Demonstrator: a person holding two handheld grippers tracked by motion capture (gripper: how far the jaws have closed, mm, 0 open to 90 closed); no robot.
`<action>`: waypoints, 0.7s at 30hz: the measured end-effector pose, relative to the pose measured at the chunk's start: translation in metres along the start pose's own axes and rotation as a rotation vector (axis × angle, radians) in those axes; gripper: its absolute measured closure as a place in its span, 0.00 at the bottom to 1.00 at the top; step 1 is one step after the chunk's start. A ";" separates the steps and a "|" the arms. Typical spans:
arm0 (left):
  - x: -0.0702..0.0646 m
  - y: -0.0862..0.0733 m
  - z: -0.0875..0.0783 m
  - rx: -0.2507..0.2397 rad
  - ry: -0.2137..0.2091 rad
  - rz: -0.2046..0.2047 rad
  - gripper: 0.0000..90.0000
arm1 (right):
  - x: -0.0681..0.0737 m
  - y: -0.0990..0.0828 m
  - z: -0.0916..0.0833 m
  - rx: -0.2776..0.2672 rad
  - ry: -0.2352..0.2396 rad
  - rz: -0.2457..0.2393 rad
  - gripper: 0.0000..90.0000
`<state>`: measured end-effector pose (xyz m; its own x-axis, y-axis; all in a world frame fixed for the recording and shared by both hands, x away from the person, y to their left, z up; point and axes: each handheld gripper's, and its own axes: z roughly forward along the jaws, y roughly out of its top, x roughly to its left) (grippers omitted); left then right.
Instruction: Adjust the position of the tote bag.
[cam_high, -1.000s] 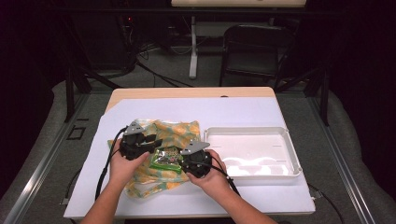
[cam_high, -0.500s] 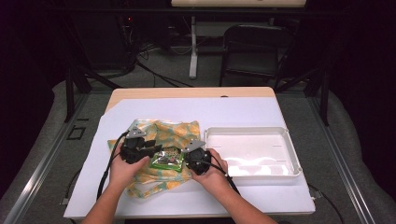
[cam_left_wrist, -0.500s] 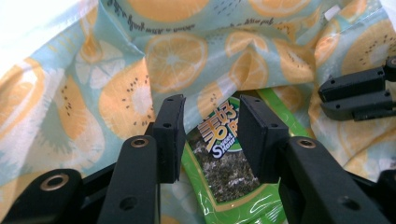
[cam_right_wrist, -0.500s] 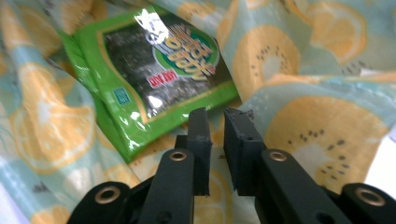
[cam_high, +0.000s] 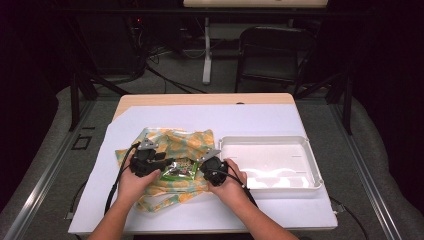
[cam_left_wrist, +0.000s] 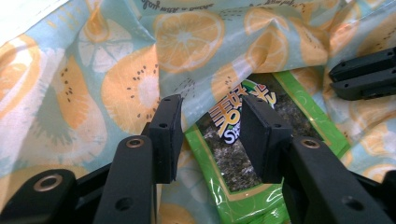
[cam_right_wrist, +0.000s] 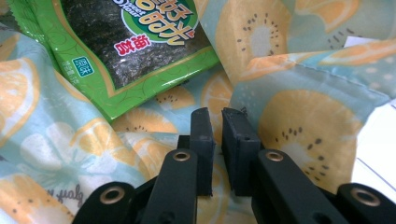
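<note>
A cloth bag (cam_high: 185, 142) printed with orange and kiwi slices lies crumpled on the table. On it rests a green seaweed snack packet (cam_high: 181, 169). My left gripper (cam_high: 162, 164) is at the packet's left. Its jaws have just been opening and stand open (cam_left_wrist: 211, 105), with a bag edge (cam_left_wrist: 116, 70) and the packet's corner (cam_left_wrist: 219, 149) between them, unpressed. My right gripper (cam_high: 201, 168) is at the packet's right. Its jaws have just been closing (cam_right_wrist: 218, 114) and pinch a thin fold of the bag (cam_right_wrist: 303, 116), just below the packet (cam_right_wrist: 126, 46).
A shallow white tray (cam_high: 314, 165) sits right of the bag, close to my right hand. The white table cover (cam_high: 225, 117) reaches to the far edge. A dark chair (cam_high: 270, 50) and cables stand beyond the table.
My right hand has settled slightly lower onto the cloth. The left hand, the packet and the bag sit about as before.
</note>
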<state>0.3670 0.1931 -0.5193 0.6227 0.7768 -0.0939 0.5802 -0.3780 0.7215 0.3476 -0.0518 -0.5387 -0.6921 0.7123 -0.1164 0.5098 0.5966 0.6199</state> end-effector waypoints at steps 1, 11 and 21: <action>0.000 0.000 0.000 -0.003 0.002 -0.003 0.65 | 0.000 0.000 0.000 0.000 0.000 0.000 0.92; 0.009 -0.002 -0.002 -0.009 0.018 -0.020 0.64 | 0.002 0.005 -0.013 -0.021 0.006 -0.009 0.89; 0.009 -0.002 -0.004 -0.036 0.018 -0.026 0.64 | 0.012 0.032 -0.029 -0.123 0.025 -0.077 0.83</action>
<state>0.3696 0.2025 -0.5190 0.5978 0.7952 -0.1012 0.5770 -0.3391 0.7430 0.3408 -0.0355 -0.4974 -0.7402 0.6556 -0.1492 0.3892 0.5987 0.7001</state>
